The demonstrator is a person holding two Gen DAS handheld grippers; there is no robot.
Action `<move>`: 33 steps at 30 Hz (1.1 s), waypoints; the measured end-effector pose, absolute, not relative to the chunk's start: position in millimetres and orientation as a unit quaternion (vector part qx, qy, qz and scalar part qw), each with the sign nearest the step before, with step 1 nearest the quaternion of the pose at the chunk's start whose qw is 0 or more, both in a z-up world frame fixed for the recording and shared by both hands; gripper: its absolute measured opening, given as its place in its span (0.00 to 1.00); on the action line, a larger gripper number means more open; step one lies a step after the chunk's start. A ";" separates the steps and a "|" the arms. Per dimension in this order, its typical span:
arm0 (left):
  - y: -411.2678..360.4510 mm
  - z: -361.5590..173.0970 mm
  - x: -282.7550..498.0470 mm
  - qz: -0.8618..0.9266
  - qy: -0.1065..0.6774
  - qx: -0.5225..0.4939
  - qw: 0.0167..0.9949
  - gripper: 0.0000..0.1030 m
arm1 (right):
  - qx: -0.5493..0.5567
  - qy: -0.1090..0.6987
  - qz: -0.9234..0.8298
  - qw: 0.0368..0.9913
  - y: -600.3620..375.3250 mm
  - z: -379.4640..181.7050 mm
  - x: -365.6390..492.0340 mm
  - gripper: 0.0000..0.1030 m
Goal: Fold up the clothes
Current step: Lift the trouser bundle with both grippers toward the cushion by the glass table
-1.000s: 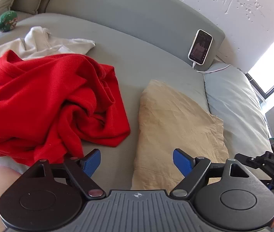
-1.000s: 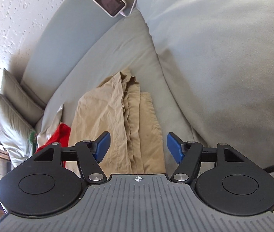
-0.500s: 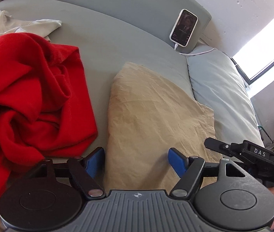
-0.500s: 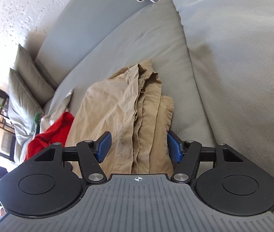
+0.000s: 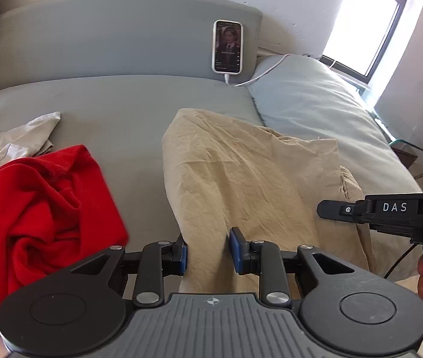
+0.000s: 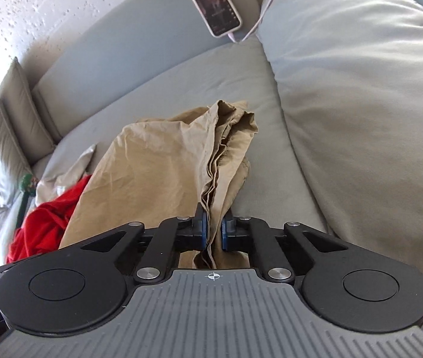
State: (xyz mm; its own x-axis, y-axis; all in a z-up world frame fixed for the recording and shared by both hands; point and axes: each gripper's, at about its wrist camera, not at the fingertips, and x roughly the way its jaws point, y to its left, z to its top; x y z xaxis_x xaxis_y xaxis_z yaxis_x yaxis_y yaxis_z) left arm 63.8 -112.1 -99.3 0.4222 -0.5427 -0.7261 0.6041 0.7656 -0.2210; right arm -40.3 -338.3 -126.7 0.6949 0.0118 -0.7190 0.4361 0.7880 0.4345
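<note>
A folded tan garment (image 5: pixel 250 176) lies on the grey sofa seat (image 5: pixel 128 101). My left gripper (image 5: pixel 208 250) is shut on its near left edge. My right gripper (image 6: pixel 214 232) is shut on the stacked layers of its near right edge (image 6: pixel 211 191), and the cloth rises in a ridge from the pinch. The right gripper's body also shows at the right of the left wrist view (image 5: pixel 390 211). A crumpled red garment (image 5: pixel 35 208) lies left of the tan one, also seen in the right wrist view (image 6: pixel 47 217).
A white garment (image 5: pixel 11 143) lies behind the red one. A phone (image 5: pixel 227 46) on a cable leans against the sofa back. A large grey cushion (image 6: pixel 360 95) sits to the right. Pillows (image 6: pixel 5 137) and a green object (image 6: pixel 26 183) are at the far left.
Both grippers went from open to shut on the tan garment's near edge. The cloth is now bunched and lifted at the pinches. The left view swung right, away from the red garment.
</note>
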 end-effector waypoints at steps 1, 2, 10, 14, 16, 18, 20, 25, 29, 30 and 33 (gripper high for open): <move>-116.1 -94.4 59.0 -0.349 0.417 0.037 0.839 0.25 | 0.311 0.364 -0.127 0.869 -341.5 -120.3 -51.1 0.09; -120.6 -89.5 54.2 -0.357 0.418 0.036 0.835 0.25 | 0.321 0.356 -0.131 0.868 -345.0 -113.9 -61.9 0.09; -193.8 -74.8 9.4 -0.416 0.420 0.055 0.804 0.25 | 0.377 0.317 -0.190 0.850 -394.6 -87.2 -147.5 0.09; -238.8 -73.0 -10.4 -0.436 0.408 0.090 0.797 0.24 | 0.400 0.299 -0.222 0.838 -428.3 -94.0 -183.1 0.09; -260.9 -70.4 -13.8 -0.440 0.397 0.092 0.801 0.24 | 0.406 0.287 -0.236 0.835 -444.8 -95.2 -194.7 0.09; -282.9 -67.3 -13.5 -0.440 0.386 0.085 0.806 0.24 | 0.399 0.272 -0.248 0.840 -461.7 -90.0 -199.2 0.09; -304.9 -64.3 -13.3 -0.440 0.376 0.079 0.812 0.24 | 0.389 0.260 -0.257 0.845 -482.1 -83.6 -198.0 0.09; -356.1 -60.4 -9.2 -0.438 0.353 0.062 0.824 0.24 | 0.367 0.231 -0.278 0.857 -537.4 -65.0 -185.8 0.09; -390.6 -90.0 5.0 -0.429 0.372 0.068 0.820 0.26 | 0.366 0.231 -0.297 0.851 -570.1 -71.1 -170.6 0.09; -400.8 -104.5 9.0 -0.426 0.382 0.087 0.816 0.28 | 0.366 0.240 -0.303 0.846 -577.8 -79.9 -165.6 0.09; -412.3 -130.9 10.7 -0.425 0.372 0.119 0.817 0.35 | 0.360 0.281 -0.325 0.828 -596.4 -111.4 -148.4 0.14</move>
